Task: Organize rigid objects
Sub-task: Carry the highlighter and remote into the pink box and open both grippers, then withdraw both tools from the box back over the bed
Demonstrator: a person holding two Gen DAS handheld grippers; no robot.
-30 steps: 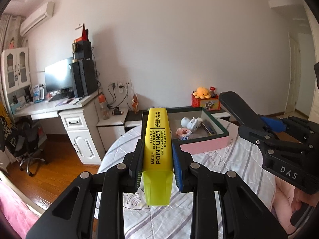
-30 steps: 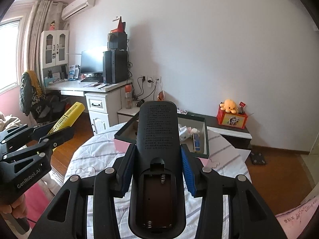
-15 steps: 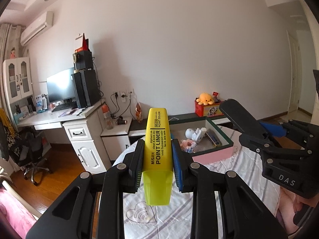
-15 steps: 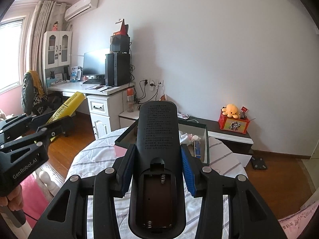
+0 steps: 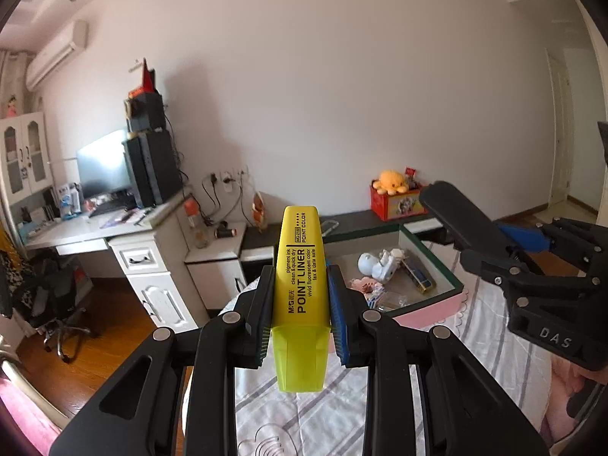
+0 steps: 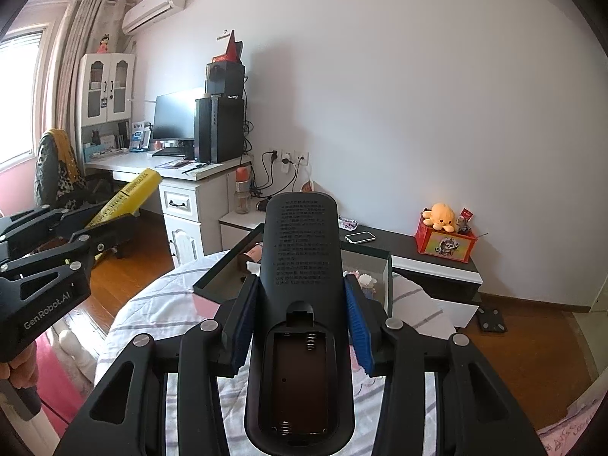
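Note:
My left gripper is shut on a yellow highlighter marked POINT LINER and holds it up above the striped bed. My right gripper is shut on a black remote control, back side up, its battery bay open and empty. An open box with a green rim and pink side lies on the bed ahead and holds several small items. In the right wrist view the box lies just beyond the remote. Each gripper shows in the other's view: the right one at right, the left one at left.
A white desk with monitor and speakers stands at the left. A low dark cabinet along the wall carries a phone and a red box with an orange plush. An office chair stands on the wooden floor.
Both grippers have risen and drawn back a little, so the box sits lower and farther in both views. Both grips are unchanged.

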